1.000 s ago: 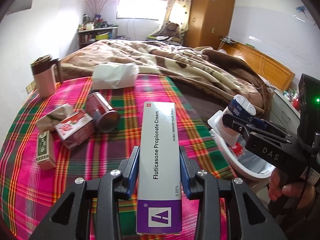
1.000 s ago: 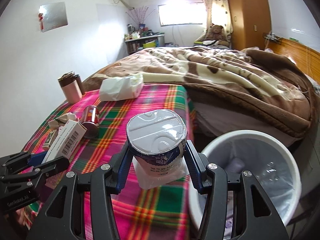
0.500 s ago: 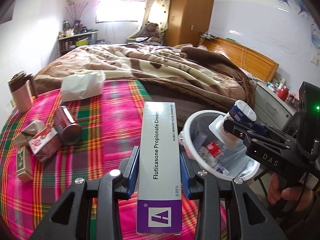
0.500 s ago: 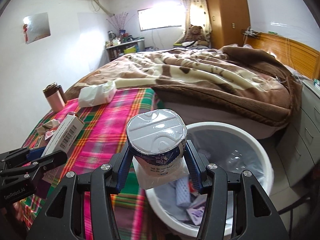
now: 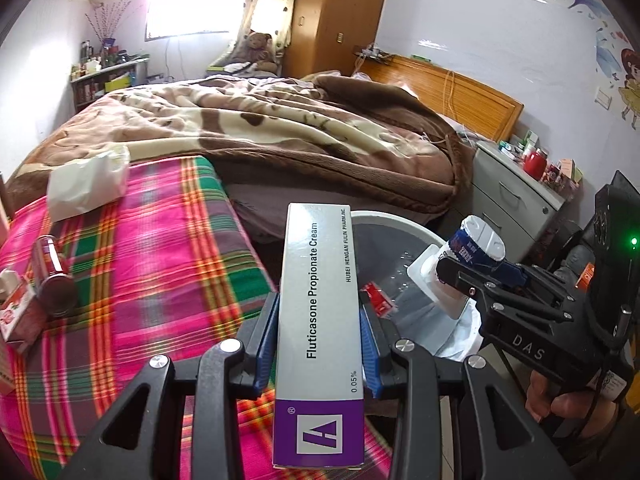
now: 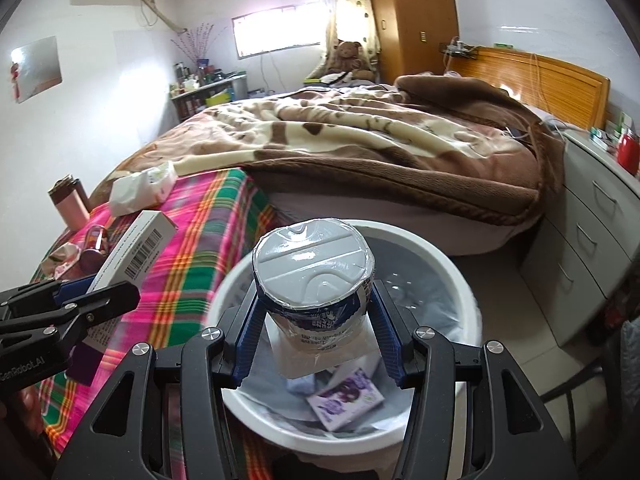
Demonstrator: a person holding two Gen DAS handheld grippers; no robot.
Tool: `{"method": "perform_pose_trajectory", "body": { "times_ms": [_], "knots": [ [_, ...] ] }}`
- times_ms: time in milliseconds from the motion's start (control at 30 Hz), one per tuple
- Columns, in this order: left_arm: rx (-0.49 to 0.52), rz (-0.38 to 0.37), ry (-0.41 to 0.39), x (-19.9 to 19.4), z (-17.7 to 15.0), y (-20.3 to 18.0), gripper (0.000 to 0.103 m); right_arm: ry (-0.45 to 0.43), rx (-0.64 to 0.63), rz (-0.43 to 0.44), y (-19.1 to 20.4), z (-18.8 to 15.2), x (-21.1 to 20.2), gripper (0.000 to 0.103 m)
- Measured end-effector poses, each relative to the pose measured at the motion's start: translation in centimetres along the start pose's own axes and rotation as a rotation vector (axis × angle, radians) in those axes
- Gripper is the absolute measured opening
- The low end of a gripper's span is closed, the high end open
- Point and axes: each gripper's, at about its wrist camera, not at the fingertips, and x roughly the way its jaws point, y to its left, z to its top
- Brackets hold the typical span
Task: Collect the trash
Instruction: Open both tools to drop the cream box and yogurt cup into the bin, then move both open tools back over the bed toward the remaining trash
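My left gripper point(image 5: 318, 336) is shut on a long white and purple cream box point(image 5: 320, 320), held at the bed's edge beside the white trash bin point(image 5: 396, 226). My right gripper point(image 6: 314, 328) is shut on a foil-lidded yogurt cup point(image 6: 314, 268) and holds it right over the open bin point(image 6: 452, 276), which has a liner and several wrappers inside. The right gripper with the cup point(image 5: 476, 244) shows in the left wrist view above the bin. The cream box point(image 6: 134, 244) shows at the left of the right wrist view.
On the plaid cloth point(image 5: 160, 264) lie a red can point(image 5: 52, 284), a small red carton point(image 5: 16, 312) and a white tissue pack point(image 5: 86, 184). A pink tumbler point(image 6: 68, 204) stands far left. A brown blanket point(image 6: 360, 144) covers the bed; grey drawers point(image 6: 592, 236) stand right.
Both grippers have moved to the right, off the plaid cloth. The yogurt cup now hangs over the bin's opening and the cream box is at the bin's left rim.
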Motion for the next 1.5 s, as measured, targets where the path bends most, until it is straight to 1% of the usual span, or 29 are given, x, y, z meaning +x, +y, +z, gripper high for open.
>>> {"method": "perform_pose_trajectory", "body": {
  "times_ms": [267, 367, 467, 600, 767, 800, 833, 867, 900, 933, 967, 1233, 1500],
  "knots": [
    [0.033, -0.050, 0.048, 2.5, 0.3, -2.2, 0.038, 0.047, 0.025, -0.034, -1.8, -0.5, 1.0, 0.053],
    [0.051, -0.047, 0.061, 3.4, 0.4, -2.9, 0.038, 0.068, 0.037, -0.046, -2.4, -0.9, 1.4, 0.053],
    [0.049, -0.061, 0.074, 4.2, 0.5, -3.4, 0.038, 0.087, 0.043, -0.052, -2.8, -1.2, 1.7, 0.053],
    [0.046, -0.059, 0.090, 5.0, 0.7, -3.7, 0.038, 0.099, 0.046, -0.059, -3.2, -1.5, 1.9, 0.053],
    [0.052, -0.069, 0.104, 5.7, 0.8, -4.3, 0.042, 0.106, 0.058, -0.078, -3.7, -1.5, 2.2, 0.053],
    [0.051, -0.070, 0.107, 5.8, 0.8, -4.3, 0.046, 0.107, 0.062, -0.079, -3.8, -1.5, 2.2, 0.054],
    [0.054, -0.071, 0.106, 5.8, 0.8, -4.3, 0.054, 0.108, 0.069, -0.073, -4.0, -1.5, 2.2, 0.055],
    [0.055, -0.070, 0.103, 5.7, 0.8, -4.3, 0.058, 0.110, 0.075, -0.066, -4.1, -1.6, 2.2, 0.058],
    [0.052, -0.073, 0.099, 5.6, 0.8, -4.3, 0.060, 0.111, 0.083, -0.060, -4.2, -1.6, 2.2, 0.066],
    [0.050, -0.079, 0.096, 5.5, 0.9, -4.3, 0.060, 0.108, 0.084, -0.059, -4.2, -1.7, 2.2, 0.070],
    [0.049, -0.081, 0.093, 5.4, 0.9, -4.2, 0.060, 0.104, 0.084, -0.061, -4.2, -1.7, 2.2, 0.071],
    [0.036, -0.067, 0.077, 4.2, 0.8, -3.4, 0.061, 0.093, 0.095, -0.063, -3.9, -1.6, 1.8, 0.071],
    [0.021, -0.049, 0.049, 2.5, 0.5, -1.8, 0.063, 0.065, 0.078, -0.040, -2.5, -1.3, 1.0, 0.071]
  ]
}}
